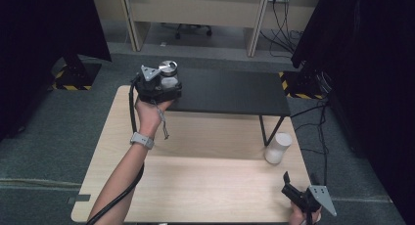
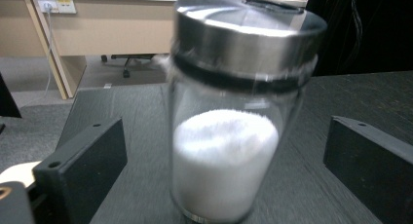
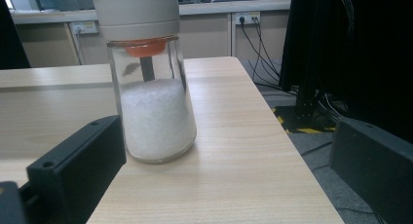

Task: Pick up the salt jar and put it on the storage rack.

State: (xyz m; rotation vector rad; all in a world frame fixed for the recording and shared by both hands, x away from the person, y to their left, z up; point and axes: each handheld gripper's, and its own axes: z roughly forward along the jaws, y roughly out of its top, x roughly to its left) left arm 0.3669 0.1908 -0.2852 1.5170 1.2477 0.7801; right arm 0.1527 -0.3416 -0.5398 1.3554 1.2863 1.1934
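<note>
A glass jar point(image 1: 169, 74) with a steel lid, half full of white powder, stands at the left end of a black raised shelf point(image 1: 230, 90). My left gripper point(image 1: 166, 85) is open around this steel-lidded jar point(image 2: 224, 136), its jaws standing clear of the glass on both sides. A second glass jar point(image 1: 278, 147) with a white top stands on the wooden table point(image 1: 205, 181) by the shelf's right leg. My right gripper point(image 1: 298, 181) is open near the table's front right corner, and the white-topped jar point(image 3: 153, 107) stands a short way ahead of its jaws, towards the left one.
The black shelf point(image 2: 341, 97) spans the back half of the table on thin legs. The table's right edge point(image 3: 292, 160) runs close beside my right gripper, with floor and cables beyond. Desks and a wall socket stand far behind.
</note>
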